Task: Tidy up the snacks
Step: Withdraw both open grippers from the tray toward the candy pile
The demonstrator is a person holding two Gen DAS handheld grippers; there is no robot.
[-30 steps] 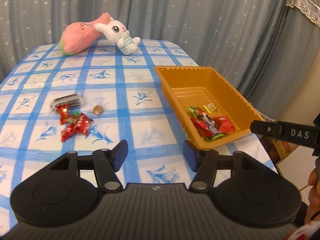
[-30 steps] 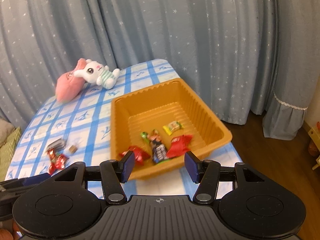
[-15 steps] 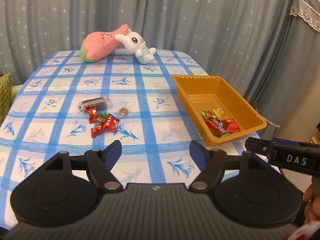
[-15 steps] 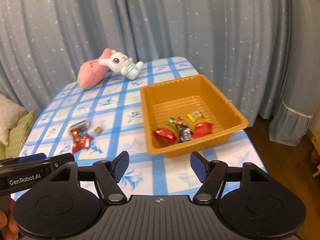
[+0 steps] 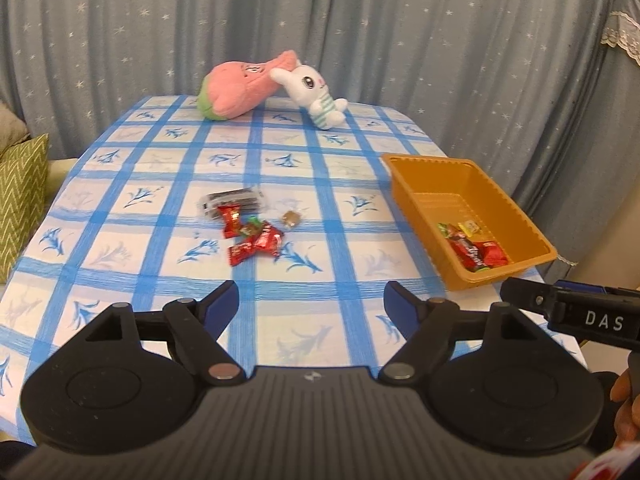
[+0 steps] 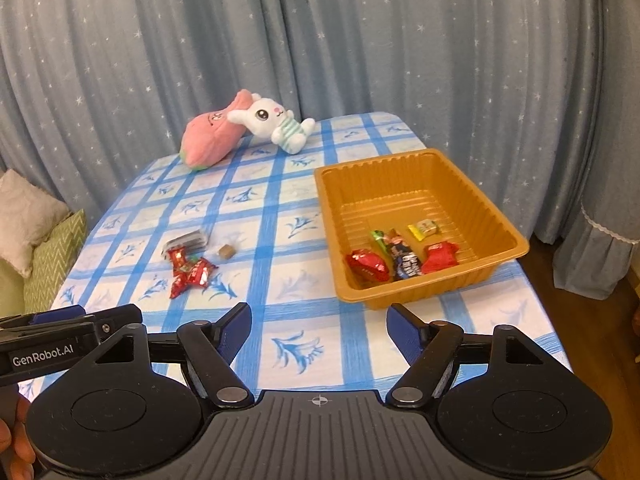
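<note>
Both the left gripper and right gripper are tilting down over the table, jaws opening with nothing between them (labels reading "GenRobot.AI" and "DAS")

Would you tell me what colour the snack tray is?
The tray is orange-brown, clearest in the right wrist view.

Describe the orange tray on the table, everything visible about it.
The orange tray is a shallow rectangular bin of thin, glossy moulded plastic with ribbed walls, a ridged floor and a flat rim. It sits upright on the checked tablecloth near the table's right edge. Five or so wrapped snacks lie at its near end; the far end is bare. Neither gripper touches it.
</note>
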